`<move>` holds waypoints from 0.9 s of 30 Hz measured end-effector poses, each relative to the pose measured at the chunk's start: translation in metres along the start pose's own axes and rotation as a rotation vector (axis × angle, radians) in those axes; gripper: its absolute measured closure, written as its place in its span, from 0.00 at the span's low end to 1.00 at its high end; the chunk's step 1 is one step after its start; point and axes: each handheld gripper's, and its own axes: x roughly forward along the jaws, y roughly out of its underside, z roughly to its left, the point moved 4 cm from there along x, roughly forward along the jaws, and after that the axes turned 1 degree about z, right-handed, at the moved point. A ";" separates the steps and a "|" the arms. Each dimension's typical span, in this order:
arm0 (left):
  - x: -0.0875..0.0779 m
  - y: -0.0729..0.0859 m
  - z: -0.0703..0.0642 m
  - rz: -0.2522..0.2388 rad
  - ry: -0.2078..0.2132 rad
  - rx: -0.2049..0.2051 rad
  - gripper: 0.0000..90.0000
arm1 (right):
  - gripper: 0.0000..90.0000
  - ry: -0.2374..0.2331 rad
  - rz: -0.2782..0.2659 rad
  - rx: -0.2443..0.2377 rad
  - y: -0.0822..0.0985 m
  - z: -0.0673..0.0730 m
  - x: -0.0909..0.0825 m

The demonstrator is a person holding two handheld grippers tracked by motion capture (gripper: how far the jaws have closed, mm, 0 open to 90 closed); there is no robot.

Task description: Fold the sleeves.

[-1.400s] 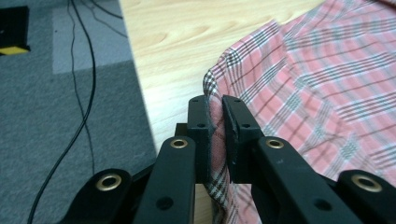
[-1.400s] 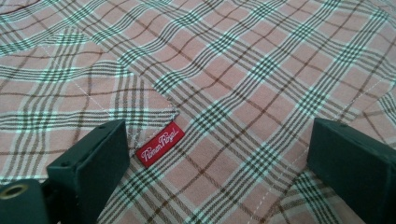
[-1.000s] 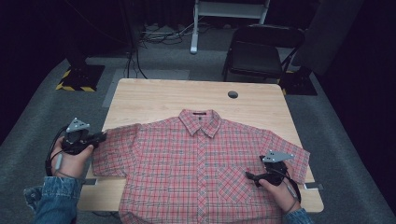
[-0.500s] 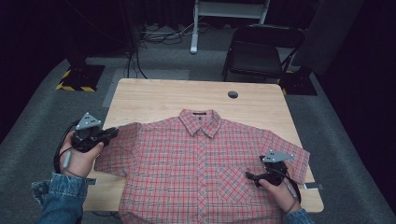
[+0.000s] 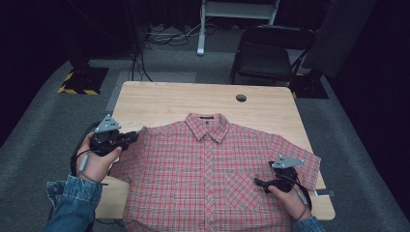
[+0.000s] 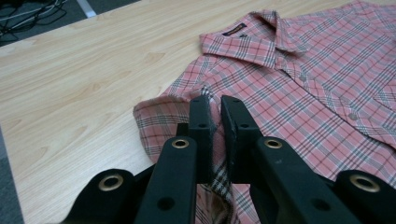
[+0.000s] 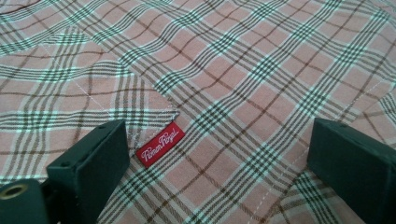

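Near edge: right gripper (image 5: 258,182) w/ jaws spread wide, resting over the chest pocket of the red-and-green plaid short-sleeved cotton shirt (image 5: 208,179), beside its small red woven brand label (image 7: 162,143); nothing between the pads. Shirt lies flat, front up, on the light wooden table (image 5: 159,104), collar at far side. Left gripper (image 5: 135,136) clenched on the sleeve fabric, lifting it off the table. Beyond: black folding chair (image 5: 268,55).
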 end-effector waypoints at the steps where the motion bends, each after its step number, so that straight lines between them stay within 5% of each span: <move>1: 0.001 -0.001 -0.001 -0.001 0.004 0.004 0.92 | 0.06 0.000 0.000 0.000 0.000 0.000 0.000; 27: 0.039 -0.016 -0.032 0.002 0.130 0.021 0.91 | 0.06 -0.003 0.000 -0.004 0.000 0.000 0.000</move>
